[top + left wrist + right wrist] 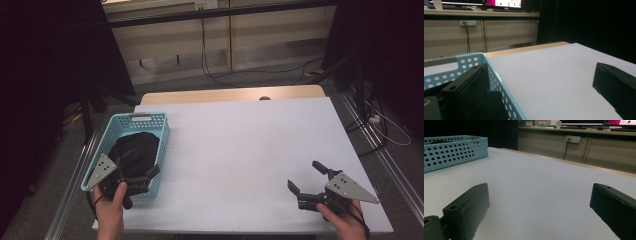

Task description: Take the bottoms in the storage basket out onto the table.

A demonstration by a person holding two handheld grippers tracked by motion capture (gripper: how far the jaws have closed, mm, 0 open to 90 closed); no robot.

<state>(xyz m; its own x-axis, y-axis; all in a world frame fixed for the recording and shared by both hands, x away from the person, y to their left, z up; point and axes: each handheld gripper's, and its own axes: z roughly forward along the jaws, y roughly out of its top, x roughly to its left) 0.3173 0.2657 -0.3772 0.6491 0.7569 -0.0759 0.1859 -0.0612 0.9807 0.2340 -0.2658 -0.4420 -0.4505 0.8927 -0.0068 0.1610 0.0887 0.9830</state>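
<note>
Two hand-held grippers are yours: your left hand-held gripper (141,168) straddles the near wall of the perforated blue plastic basket (156,131), jaws spread, with soft black cloth (135,150) bunched inside just ahead. Your right hand-held gripper (306,177) rests jaws spread on the smooth white counter (240,145), well apart from the basket.

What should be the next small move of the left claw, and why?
Probably move the left claw slightly left and down into the basket. Its jaws are open and straddle the basket's right wall: one is inside above the black cloth, the other is outside over the table. Both must be inside to grip the cloth.
</note>
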